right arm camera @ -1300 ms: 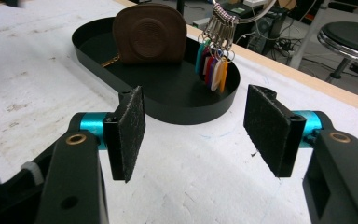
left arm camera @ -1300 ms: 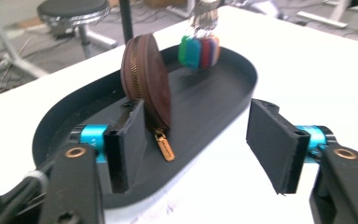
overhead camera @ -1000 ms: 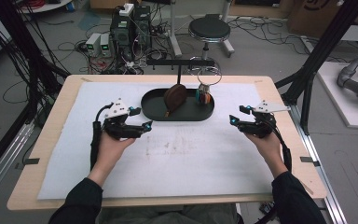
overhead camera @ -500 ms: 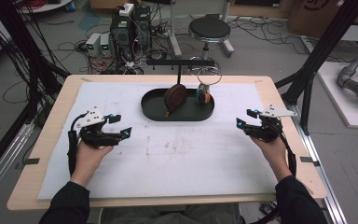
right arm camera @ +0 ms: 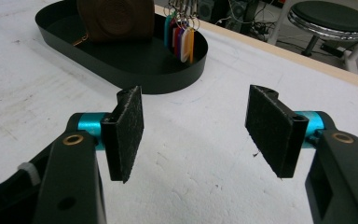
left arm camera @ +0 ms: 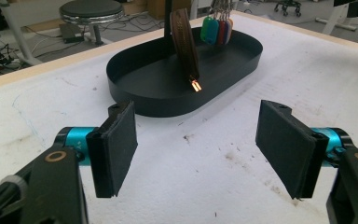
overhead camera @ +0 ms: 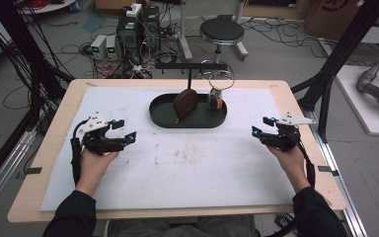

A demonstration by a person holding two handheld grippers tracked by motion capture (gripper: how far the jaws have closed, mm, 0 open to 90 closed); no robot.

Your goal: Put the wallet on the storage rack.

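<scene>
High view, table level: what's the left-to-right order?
Left gripper → brown pouch hanging over the black tray → coloured key tags → right gripper.

Overhead and both claw cameras share the tray (overhead camera: 158, 117).

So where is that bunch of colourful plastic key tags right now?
The bunch of colourful plastic key tags hangs over the right end of the black oval tray, just right of the brown leather pouch, at the table's far middle.

One tray (overhead camera: 160, 118), one pouch (overhead camera: 184, 102), perhaps five tags (right arm camera: 182, 37)
</scene>
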